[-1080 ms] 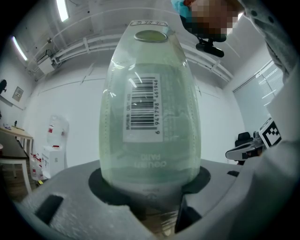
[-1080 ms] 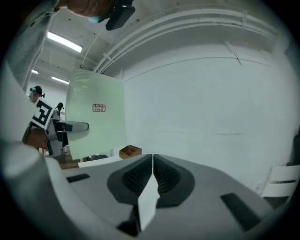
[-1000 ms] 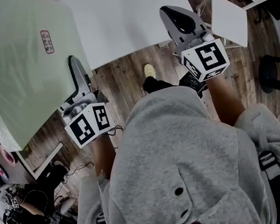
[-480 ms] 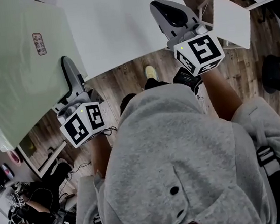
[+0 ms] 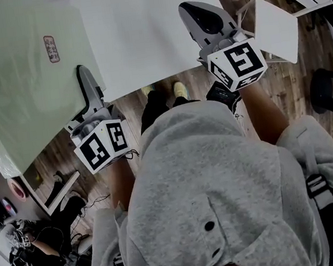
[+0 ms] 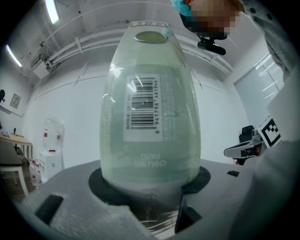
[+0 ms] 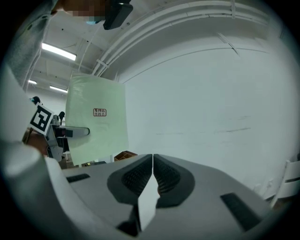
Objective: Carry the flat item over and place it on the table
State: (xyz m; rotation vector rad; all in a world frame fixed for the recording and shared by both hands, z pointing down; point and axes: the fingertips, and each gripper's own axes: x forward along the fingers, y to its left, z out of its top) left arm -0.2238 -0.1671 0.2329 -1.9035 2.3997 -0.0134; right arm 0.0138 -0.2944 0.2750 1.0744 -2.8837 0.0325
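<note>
Because the left gripper (image 5: 87, 80) pinches the green board (image 5: 17, 82) at ten o'clock and the right gripper (image 5: 200, 18) pinches the white sheet (image 5: 140, 23), each by one edge, either could slip.

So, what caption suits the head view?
Seen from above, a person holds a pale green sheet in the left gripper and a white sheet in the right gripper.
</note>
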